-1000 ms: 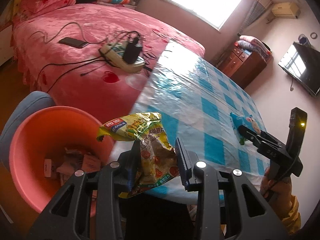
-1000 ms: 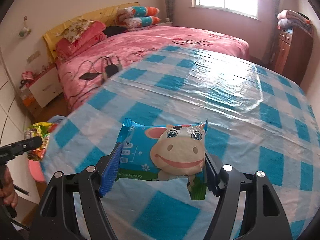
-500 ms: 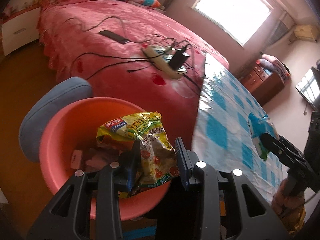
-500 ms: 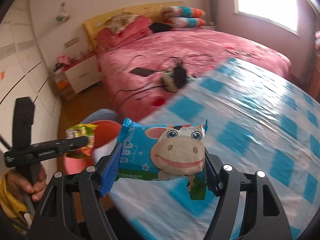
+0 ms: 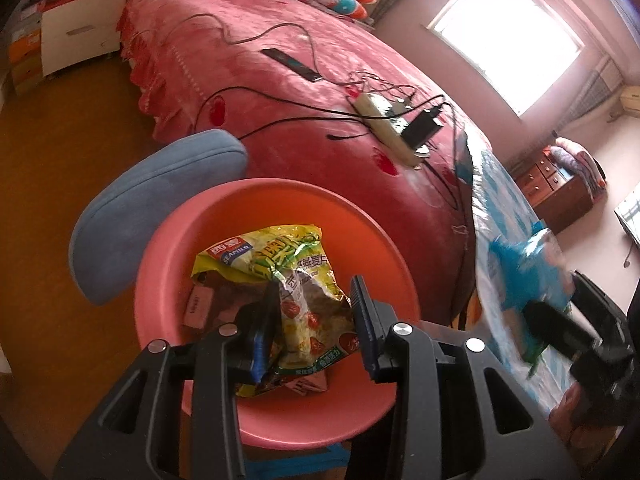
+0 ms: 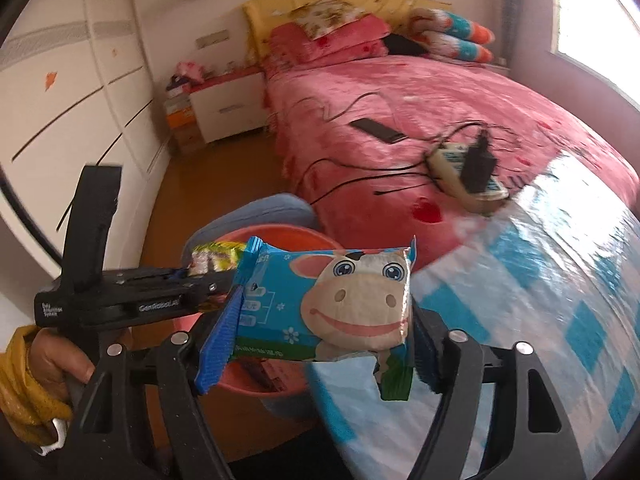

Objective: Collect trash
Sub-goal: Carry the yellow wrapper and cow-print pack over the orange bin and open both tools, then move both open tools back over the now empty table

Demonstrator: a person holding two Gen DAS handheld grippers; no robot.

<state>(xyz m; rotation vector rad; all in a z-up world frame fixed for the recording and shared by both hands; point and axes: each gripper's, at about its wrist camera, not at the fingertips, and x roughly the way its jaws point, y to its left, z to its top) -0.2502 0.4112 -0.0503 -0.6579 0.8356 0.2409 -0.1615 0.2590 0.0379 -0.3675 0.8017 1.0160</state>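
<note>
Blue wrapper (image 6: 320, 304) lies crosswise (cow upright).

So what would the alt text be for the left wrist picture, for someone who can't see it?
The left tongs hold a yellow snack bag over a pink bin with trash in it. At right, the right tongs carry a blue wrapper past a checked table; a pink bed with cables lies behind.

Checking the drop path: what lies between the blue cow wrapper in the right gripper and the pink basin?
The left gripper holding its yellow snack bag, seen in the right wrist view.
</note>
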